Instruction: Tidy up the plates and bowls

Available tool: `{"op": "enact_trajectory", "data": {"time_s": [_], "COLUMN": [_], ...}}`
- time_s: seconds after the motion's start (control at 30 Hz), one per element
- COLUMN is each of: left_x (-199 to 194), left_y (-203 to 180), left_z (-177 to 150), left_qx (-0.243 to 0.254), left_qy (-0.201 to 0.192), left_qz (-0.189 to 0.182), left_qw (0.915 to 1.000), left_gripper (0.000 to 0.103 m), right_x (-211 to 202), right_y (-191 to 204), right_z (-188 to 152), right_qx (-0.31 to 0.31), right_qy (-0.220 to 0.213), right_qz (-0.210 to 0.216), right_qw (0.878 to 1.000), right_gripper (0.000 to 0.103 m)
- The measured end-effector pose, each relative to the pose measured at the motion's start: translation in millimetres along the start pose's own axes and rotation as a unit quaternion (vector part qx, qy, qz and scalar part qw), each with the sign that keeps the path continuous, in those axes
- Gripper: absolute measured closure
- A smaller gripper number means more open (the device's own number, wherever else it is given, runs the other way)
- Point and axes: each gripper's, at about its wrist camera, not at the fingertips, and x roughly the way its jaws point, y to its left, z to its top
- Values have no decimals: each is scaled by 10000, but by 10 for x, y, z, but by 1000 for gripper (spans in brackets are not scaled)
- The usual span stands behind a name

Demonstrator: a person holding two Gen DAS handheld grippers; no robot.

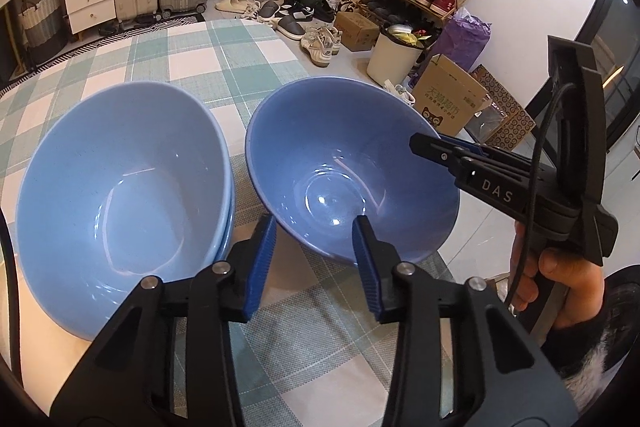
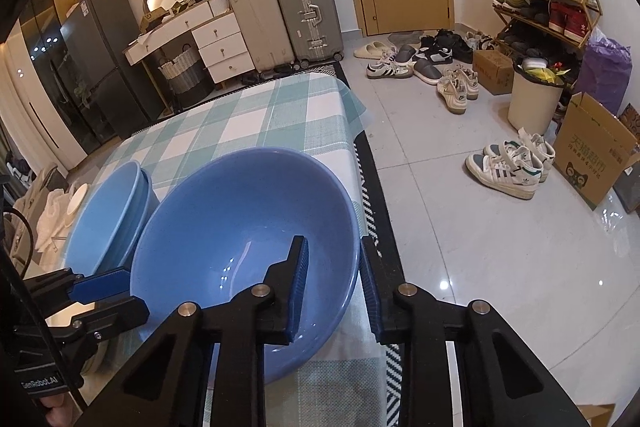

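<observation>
Straddling the near rim of a single blue bowl (image 1: pixel 344 163), the left gripper (image 1: pixel 316 223) has one finger outside and one inside, pads close on the wall. This bowl sits near the right edge of the checked tablecloth (image 1: pixel 224 51), just beside a stack of blue bowls (image 1: pixel 120 187). The right gripper (image 1: pixel 424 145) pinches the bowl's right rim.

From the right wrist view, the right gripper (image 2: pixel 334 247) clamps the single blue bowl (image 2: pixel 240 211) at its rim; the stack of blue bowls (image 2: pixel 112 211) stands beyond on the left.
</observation>
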Motion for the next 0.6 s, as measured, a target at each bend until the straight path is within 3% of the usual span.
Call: {"op": "enact_trajectory", "data": {"time_s": [0.33, 0.47, 0.6], "left_x": [-25, -36, 2], "left_y": [4, -37, -48], "left_z": [13, 13, -18], "left_qx": [103, 170, 157], "left_qy": [-66, -22, 31], "left_qz": [-7, -262, -239], "left_qw": [9999, 9995, 9996], "left_gripper": [72, 77, 77], "right_x": [-46, -81, -77], "right_y": [-7, 24, 76], "right_z": [-8, -9, -10], "right_qx": [8, -36, -109], "right_qy": [-37, -80, -34], "right_qz": [-50, 16, -64], "right_qw": [10000, 10000, 9999], "right_gripper": [78, 78, 78]}}
